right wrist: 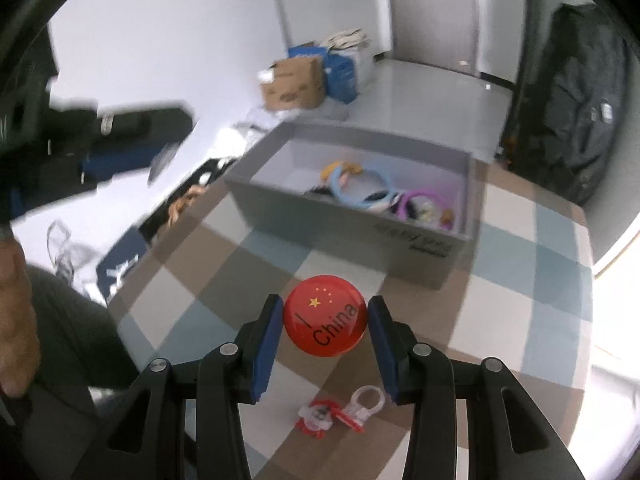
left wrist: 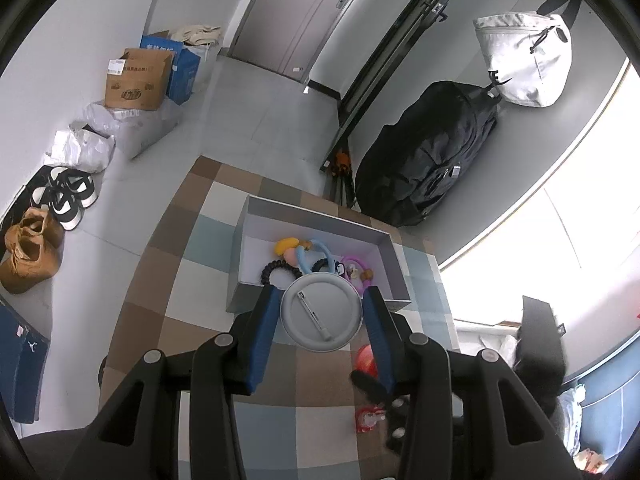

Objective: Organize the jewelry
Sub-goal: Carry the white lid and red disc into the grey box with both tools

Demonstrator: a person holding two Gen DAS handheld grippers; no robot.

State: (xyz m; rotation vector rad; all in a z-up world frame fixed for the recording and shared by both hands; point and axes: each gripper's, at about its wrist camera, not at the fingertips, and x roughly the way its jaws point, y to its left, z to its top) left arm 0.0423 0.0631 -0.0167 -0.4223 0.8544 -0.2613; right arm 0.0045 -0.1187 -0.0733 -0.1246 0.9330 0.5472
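While the left gripper (left wrist: 320,320) is closed on a grey pin badge (left wrist: 319,312) — back side up, at the near wall of the grey box (left wrist: 394,254) — a red "I China" badge (right wrist: 325,315) is clamped by the right gripper (right wrist: 325,320) above the checkered tablecloth (right wrist: 540,280). Bracelets (right wrist: 362,188) lie inside the box.

The room has white walls (left wrist: 80,40), a shiny gray floor (left wrist: 272,104), a gray door (left wrist: 296,12), and a table with a checkered cloth (left wrist: 180,264) near a bright window (left wrist: 580,248).
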